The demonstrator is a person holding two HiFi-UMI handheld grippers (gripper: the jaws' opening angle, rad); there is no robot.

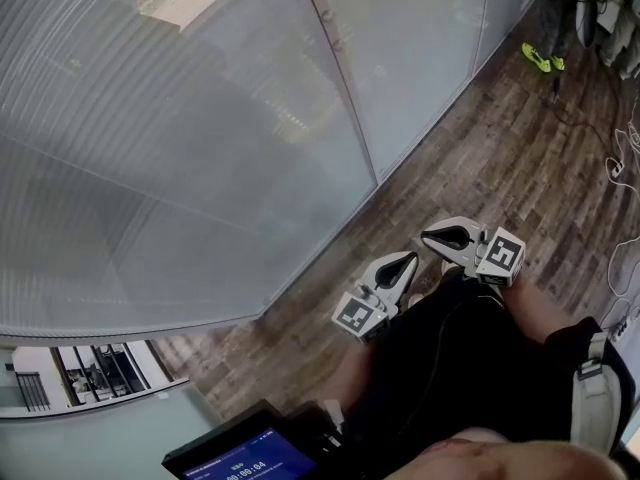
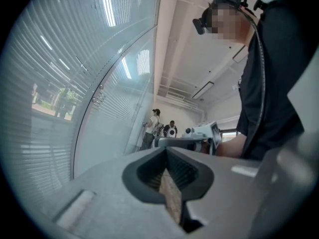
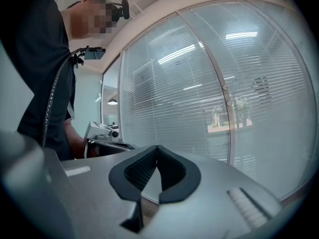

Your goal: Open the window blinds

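- Upper left and top of head view: blinds (image 1: 150,168), a curved run of panels with slats lowered over the glass and outdoors only faintly through. Task's thing, untouched; nothing opened yet by the look of it.
- Lower centre up to upper right: floor (image 1: 480,168). Wide strip of it between body and glass, so probably standing off, not in reach.
- Top centre down to mid-frame: post (image 1: 340,78) between two panels. Small fittings (image 3: 227,102) on it in the right gripper view, maybe the control, too small to tell. No cord or wand made out anywhere.
- Lower centre: left gripper (image 1: 408,259), with right gripper (image 1: 428,236) just beside it to the right. Both low at the waist, tips angled toward each other. Reads as a carry posture, not a reach.
- Left fingers clenched tip to tip, nothing between; only floor through the gap behind the tips.
- Right fingers clenched too, empty, with blinds filling the right of that view. Likely kept closed for compactness until a target is picked; would need to part before taking hold of any control.
- Bottom edge, left of centre: screen (image 1: 245,458), lit. Probably the rig's readout, no part in the task.
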